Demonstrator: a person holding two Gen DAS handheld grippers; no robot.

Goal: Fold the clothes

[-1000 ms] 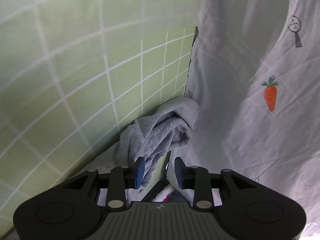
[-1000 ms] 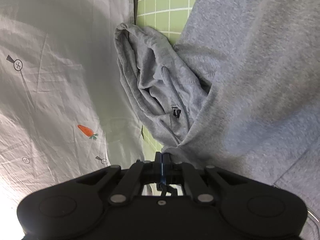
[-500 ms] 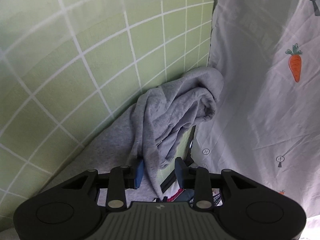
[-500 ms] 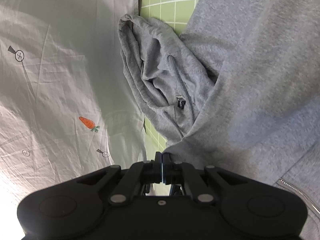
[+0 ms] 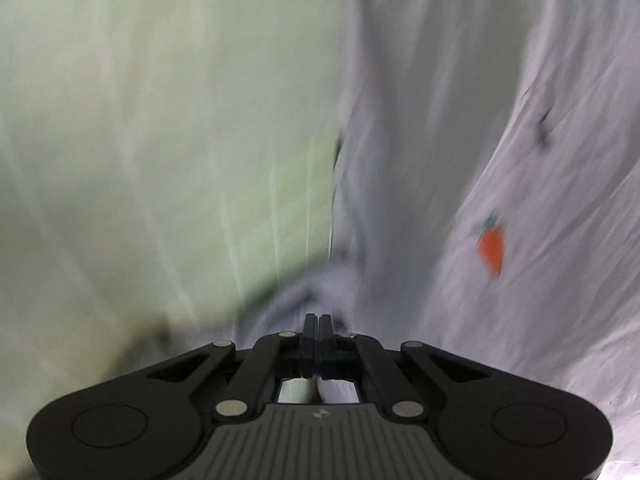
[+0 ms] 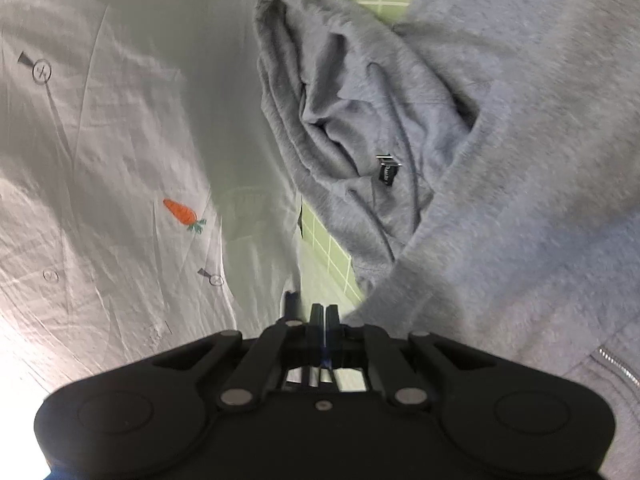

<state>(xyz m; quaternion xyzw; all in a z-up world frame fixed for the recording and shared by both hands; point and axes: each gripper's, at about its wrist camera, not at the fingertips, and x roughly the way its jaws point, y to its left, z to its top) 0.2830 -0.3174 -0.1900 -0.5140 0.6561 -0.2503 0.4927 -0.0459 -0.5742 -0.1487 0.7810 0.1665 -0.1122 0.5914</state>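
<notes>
A grey zip hoodie (image 6: 500, 160) lies on a green grid mat (image 6: 332, 248), its bunched hood (image 6: 352, 120) with a small black label pointing toward the white sheet. My right gripper (image 6: 320, 312) is shut on the hoodie's edge near the neckline. The left wrist view is blurred by motion. My left gripper (image 5: 318, 322) has its fingers pressed together, with a dim patch of grey hoodie fabric (image 5: 296, 300) just ahead of the tips; whether cloth is pinched between them is unclear.
A white sheet printed with carrots (image 6: 180, 212) covers the surface beside the mat, and it shows in the left wrist view (image 5: 492, 248). The green mat (image 5: 160, 140) fills the left of that view. A metal zipper (image 6: 616, 364) runs at the lower right.
My left gripper has closed and swung quickly; the hood that hung between its open fingers has dropped to the bottom of its view. The right gripper stays shut, moved slightly closer.
</notes>
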